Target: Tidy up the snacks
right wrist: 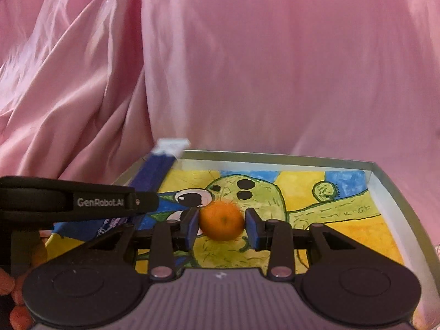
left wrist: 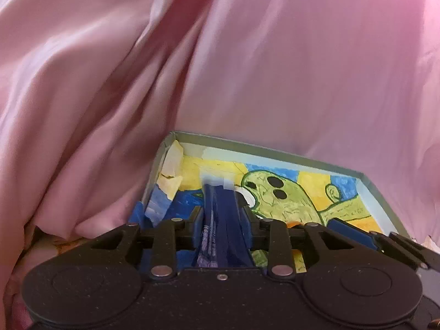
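Note:
A shallow grey tray with a painted green-and-yellow cartoon on its floor lies on pink cloth. My left gripper is shut on a dark blue snack packet and holds it over the tray's left part. The tray and that packet also show in the right wrist view, with the left gripper's body at the left. My right gripper has its blue pads either side of a small orange over the tray's middle. The orange is blurred, and a narrow gap shows at each pad.
Pink satin cloth covers the surface and rises in folds behind the tray. Torn pale tape sticks to the tray's far left corner. The tray's right half shows only its painted floor.

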Motion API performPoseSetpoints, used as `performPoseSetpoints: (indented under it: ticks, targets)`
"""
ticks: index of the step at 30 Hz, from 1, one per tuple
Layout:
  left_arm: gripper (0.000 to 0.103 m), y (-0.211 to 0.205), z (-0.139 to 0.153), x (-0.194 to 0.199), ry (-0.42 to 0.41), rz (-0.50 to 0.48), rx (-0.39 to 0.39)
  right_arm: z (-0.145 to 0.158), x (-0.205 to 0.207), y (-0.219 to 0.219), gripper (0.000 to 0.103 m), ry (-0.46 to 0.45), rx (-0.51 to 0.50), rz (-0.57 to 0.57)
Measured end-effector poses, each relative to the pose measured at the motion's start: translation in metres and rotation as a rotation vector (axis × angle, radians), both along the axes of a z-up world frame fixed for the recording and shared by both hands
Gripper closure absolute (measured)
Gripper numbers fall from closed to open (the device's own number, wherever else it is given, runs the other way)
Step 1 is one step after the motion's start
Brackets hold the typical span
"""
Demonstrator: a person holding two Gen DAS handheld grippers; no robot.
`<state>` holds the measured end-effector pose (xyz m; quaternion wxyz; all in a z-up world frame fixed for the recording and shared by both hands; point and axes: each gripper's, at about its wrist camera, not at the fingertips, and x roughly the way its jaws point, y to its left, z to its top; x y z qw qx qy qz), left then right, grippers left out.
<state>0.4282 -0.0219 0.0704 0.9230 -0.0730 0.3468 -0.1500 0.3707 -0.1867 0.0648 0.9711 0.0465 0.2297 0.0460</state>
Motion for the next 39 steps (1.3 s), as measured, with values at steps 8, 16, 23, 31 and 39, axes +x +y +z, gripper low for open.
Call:
performPoseSetpoints:
  ticks: [8, 16, 23, 31, 39]
  targets:
    - [0.028, 0.020, 0.008, -0.008, -0.057, 0.044, -0.041, -0.001, -0.021, 0.001, 0.018, -0.093, 0.070, 0.013]
    - [0.015, 0.033, 0.019, -0.019, -0.178, 0.039, -0.068, -0.012, -0.057, 0.006, 0.005, -0.182, 0.167, -0.023]
    - [0.010, 0.045, 0.023, -0.022, -0.211, 0.048, -0.065, -0.022, -0.070, 0.015, 0.003, -0.238, 0.233, 0.050]
    - [0.006, 0.063, 0.028, -0.026, -0.220, 0.047, -0.068, -0.031, -0.080, 0.027, 0.003, -0.279, 0.214, 0.058]
    - [0.006, 0.083, 0.048, -0.038, -0.256, 0.061, -0.071, -0.033, -0.101, 0.062, 0.001, -0.281, 0.210, 0.173]
